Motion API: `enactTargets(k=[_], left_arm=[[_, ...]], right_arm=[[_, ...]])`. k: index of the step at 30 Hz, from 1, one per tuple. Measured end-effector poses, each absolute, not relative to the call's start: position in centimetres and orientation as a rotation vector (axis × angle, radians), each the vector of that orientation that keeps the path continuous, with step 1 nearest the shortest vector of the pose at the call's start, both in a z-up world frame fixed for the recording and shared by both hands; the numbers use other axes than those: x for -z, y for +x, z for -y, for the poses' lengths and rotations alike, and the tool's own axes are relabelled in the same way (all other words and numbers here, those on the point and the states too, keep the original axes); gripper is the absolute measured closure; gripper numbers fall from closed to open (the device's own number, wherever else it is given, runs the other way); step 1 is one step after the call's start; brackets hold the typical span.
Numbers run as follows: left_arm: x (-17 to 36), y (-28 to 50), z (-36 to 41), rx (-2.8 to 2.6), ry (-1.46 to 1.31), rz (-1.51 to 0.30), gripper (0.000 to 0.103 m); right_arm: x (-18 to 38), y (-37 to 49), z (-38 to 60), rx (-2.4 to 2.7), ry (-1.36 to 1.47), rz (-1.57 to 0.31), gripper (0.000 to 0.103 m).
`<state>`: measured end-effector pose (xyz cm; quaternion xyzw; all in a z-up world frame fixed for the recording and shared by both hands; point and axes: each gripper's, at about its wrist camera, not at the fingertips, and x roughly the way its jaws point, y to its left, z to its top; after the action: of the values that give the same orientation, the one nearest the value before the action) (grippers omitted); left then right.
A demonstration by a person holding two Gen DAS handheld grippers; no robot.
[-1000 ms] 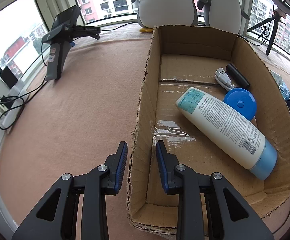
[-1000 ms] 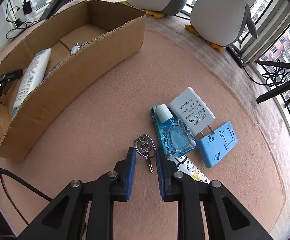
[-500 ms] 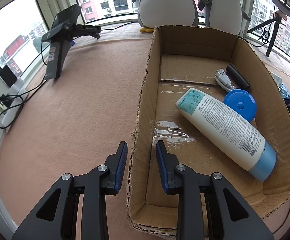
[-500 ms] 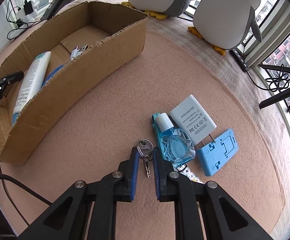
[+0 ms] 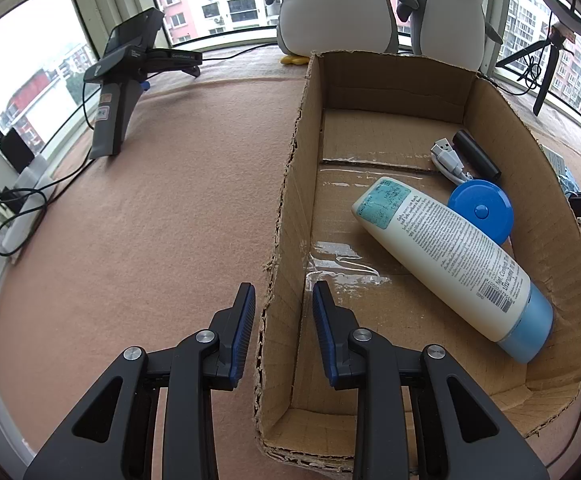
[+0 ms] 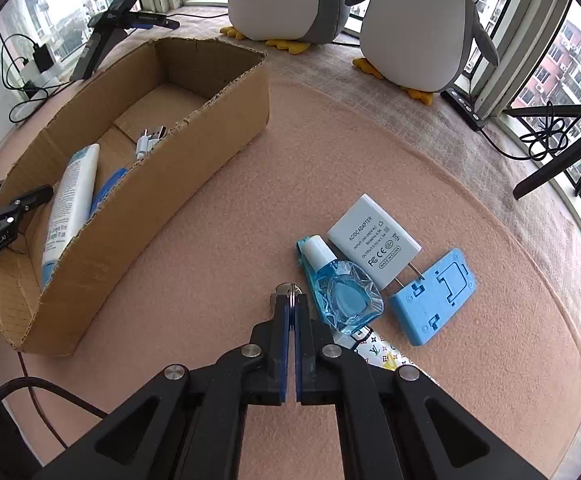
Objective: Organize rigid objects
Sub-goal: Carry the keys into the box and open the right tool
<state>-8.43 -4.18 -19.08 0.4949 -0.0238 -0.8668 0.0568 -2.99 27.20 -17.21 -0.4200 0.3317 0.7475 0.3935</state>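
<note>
we see the right gripper [image 6: 291,304] with its jaws just closed together on the keys [image 6: 287,289], whose metal ring and head poke out past the fingertips while the rest is hidden between the pads. the keys sit on the pink felt table [image 6: 210,272], just left of the blue glass bottle [image 6: 340,294], which lies touching the white ac adapter [image 6: 372,240]; the blue plastic stand [image 6: 434,298] lies beside the adapter's prongs, and a patterned pouch [image 6: 378,350] peeks out under the right finger. the left gripper [image 5: 284,308] straddles the near left wall of the cardboard box [image 5: 286,208], one finger outside and one inside; a gap shows between each pad and the cardboard, so the jaws are spread and pinch nothing. inside the box lie a white lotion tube [image 5: 450,248], a round blue tape measure [image 5: 482,210], a white usb cable [image 5: 448,160] and a black cylinder [image 5: 476,154]. the box stands well left of the keys, and two plush penguins [image 6: 414,24] sit by the window behind.
</note>
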Motion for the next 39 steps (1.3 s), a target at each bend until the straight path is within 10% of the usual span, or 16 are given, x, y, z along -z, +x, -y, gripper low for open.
enactTargets(k=[19,39], left_arm=[[19.0,-8.6,4.2,2.65,1.491,0.087,0.076],[19.0,-8.6,4.2,2.652,1.489,0.097,0.076]], right_arm=[[6.4,-6.2,-25.9,-2.011,-0.594,-0.887,0.101],[8.5,-16.4,-30.6,-2.035,-0.599,-0.987,0.101]])
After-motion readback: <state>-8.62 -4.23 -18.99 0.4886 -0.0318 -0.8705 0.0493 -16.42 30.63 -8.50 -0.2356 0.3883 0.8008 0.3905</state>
